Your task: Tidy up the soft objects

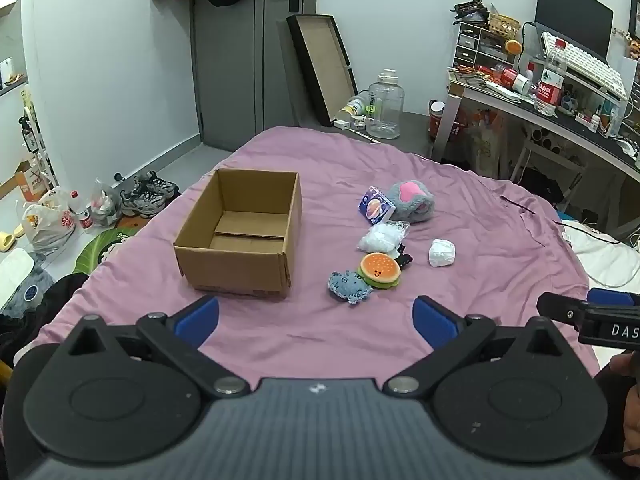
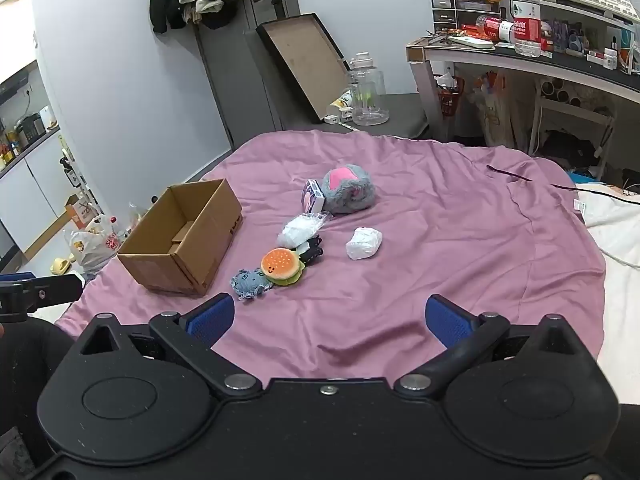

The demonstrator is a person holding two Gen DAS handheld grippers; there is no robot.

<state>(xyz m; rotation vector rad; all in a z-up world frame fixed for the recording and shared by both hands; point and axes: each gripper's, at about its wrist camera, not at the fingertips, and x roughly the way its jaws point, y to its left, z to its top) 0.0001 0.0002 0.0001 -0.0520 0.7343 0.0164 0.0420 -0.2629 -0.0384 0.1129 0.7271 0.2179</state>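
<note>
Nothing is sorted yet: the box [image 1: 240, 236] ahead-left of the left gripper [image 1: 316, 320] sits empty, the toys [image 2: 280, 264] lie ahead of the right gripper [image 2: 330, 320], both grippers spread wide, holding nothing.

The left gripper [image 1: 316, 320] hangs above the near part of the bed [image 1: 460, 200], its blue fingers [image 1: 200, 318] spread wide with nothing between them. An open cardboard box [image 1: 240, 236] stands upright on the purple sheet, left of centre. To its right lies a cluster of soft items: a blue knitted toy [image 1: 347, 286] touching a burger plush [image 1: 379, 270], a black item [image 1: 403, 258] just behind the burger, a white mesh bundle [image 1: 382, 237], a small printed carton [image 1: 375, 205] leaning against a grey and pink plush [image 1: 412, 202]. A white wrapped bundle [image 1: 442, 253] lies apart, further right. The right gripper [image 1: 592, 316] enters at the right edge; its jaw state cannot be determined.
</note>
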